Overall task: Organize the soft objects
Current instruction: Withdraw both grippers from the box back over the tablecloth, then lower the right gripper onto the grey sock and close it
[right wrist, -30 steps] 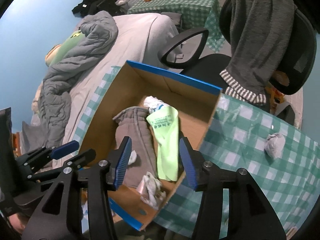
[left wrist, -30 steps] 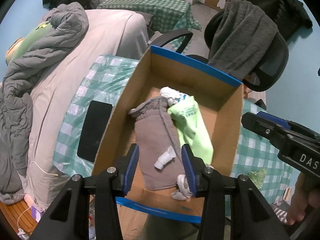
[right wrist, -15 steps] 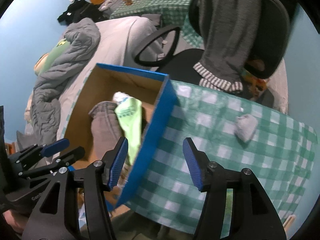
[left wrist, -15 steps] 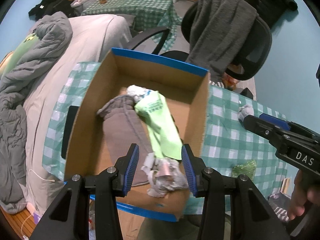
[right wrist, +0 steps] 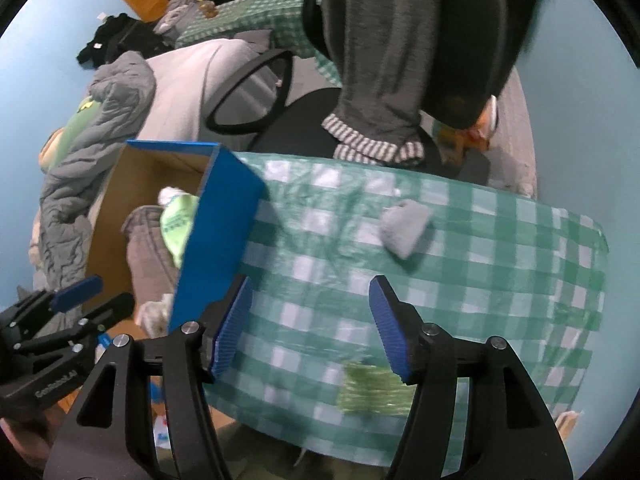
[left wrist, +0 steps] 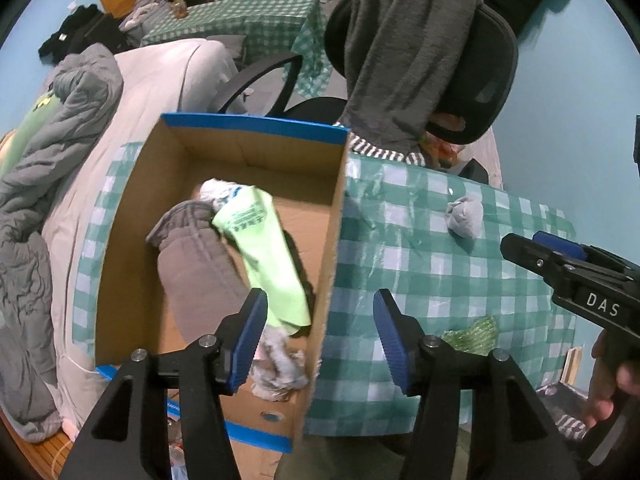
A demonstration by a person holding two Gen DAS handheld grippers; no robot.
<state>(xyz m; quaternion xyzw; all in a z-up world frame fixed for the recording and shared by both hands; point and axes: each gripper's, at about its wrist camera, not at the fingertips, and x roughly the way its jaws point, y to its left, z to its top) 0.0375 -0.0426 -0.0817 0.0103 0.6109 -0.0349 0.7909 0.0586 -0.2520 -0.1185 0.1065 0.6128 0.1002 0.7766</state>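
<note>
A cardboard box (left wrist: 336, 240) with blue edges sits on the left of a green checked table (left wrist: 420, 272). It holds a grey cloth (left wrist: 192, 264), a light green cloth (left wrist: 268, 256) and a white-grey wad (left wrist: 280, 368). A grey balled sock (left wrist: 464, 218) lies on the table at the far right, also in the right wrist view (right wrist: 402, 228). A green crinkled piece (right wrist: 376, 390) lies near the front edge. My left gripper (left wrist: 320, 338) is open and empty above the box's right wall. My right gripper (right wrist: 310, 328) is open and empty above the table.
An office chair (left wrist: 480, 64) draped with a grey garment (left wrist: 404, 52) stands behind the table. A bed with a grey duvet (left wrist: 48, 152) lies left of the box. A second checked table (left wrist: 248, 24) stands at the back.
Both grippers have moved right, from over the box toward the open table. The white-grey wad now lies in the box's near corner. The sock and green piece have come into view.
</note>
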